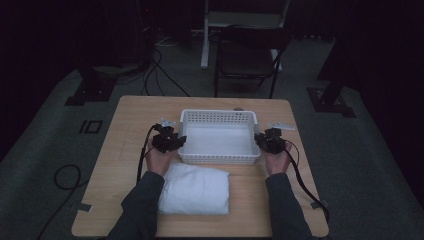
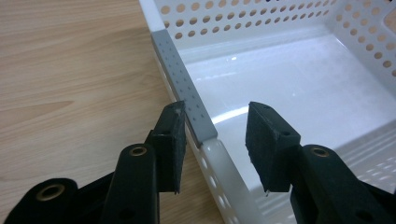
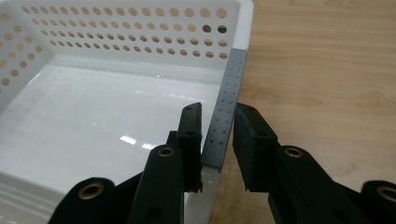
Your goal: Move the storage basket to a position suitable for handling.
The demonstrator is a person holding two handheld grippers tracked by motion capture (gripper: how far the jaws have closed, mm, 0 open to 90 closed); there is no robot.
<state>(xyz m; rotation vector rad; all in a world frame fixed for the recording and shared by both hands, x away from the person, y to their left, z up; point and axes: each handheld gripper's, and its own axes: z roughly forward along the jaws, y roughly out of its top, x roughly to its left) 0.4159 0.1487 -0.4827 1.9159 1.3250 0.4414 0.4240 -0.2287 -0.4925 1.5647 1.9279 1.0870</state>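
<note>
The basket (image 1: pixel 219 119) is seen to be white, its walls patterned with rows of round holes, and a grey strip (image 2: pixel 185 88) dotted with small dimples is laid along each side rim. The counter (image 1: pixel 130 130) is shown in pale wood grain, the folded cloth (image 1: pixel 196 190) in plain white. Both the left hand-held gripper (image 2: pixel 215 140) and the right hand-held gripper (image 3: pixel 218 144) are black.

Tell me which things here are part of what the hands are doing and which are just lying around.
In use: white basket, grey grip strips on its side rims, left gripper, right gripper, both straddling those rims.

Probably next: folded white towel.

Lying about: chair, floor cables.
</note>
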